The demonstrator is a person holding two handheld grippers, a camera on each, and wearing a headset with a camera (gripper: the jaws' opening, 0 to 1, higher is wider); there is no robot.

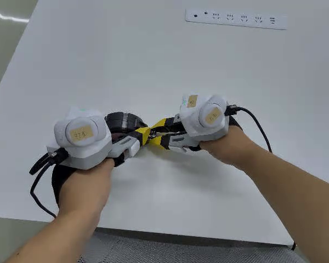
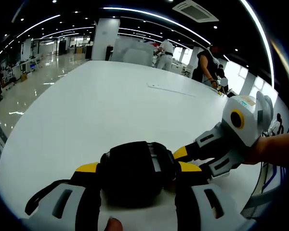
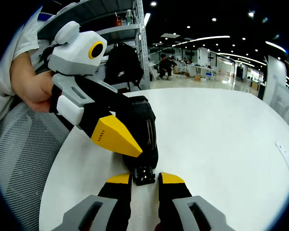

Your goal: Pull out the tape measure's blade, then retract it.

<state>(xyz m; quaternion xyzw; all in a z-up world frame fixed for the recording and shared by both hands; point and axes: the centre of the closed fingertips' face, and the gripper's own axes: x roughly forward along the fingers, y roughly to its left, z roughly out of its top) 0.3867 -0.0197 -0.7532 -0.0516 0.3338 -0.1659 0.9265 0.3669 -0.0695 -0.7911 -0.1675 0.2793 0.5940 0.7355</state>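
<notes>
On the left, close to the near edge of the white desk [image 1: 153, 66], the left gripper [image 1: 138, 137] has its jaws pressed against the two sides of the black tape measure [image 1: 123, 121], so the round case sits squeezed between their yellow tips. Just right of the case, the right gripper [image 1: 160, 133] faces the left one tip to tip, and the right gripper view shows its jaws pinching the small black blade tab [image 3: 144, 175] at the case's mouth, with almost no blade drawn out. A white power strip [image 1: 236, 18] lies well apart by the desk's far edge, toward the right corner.
</notes>
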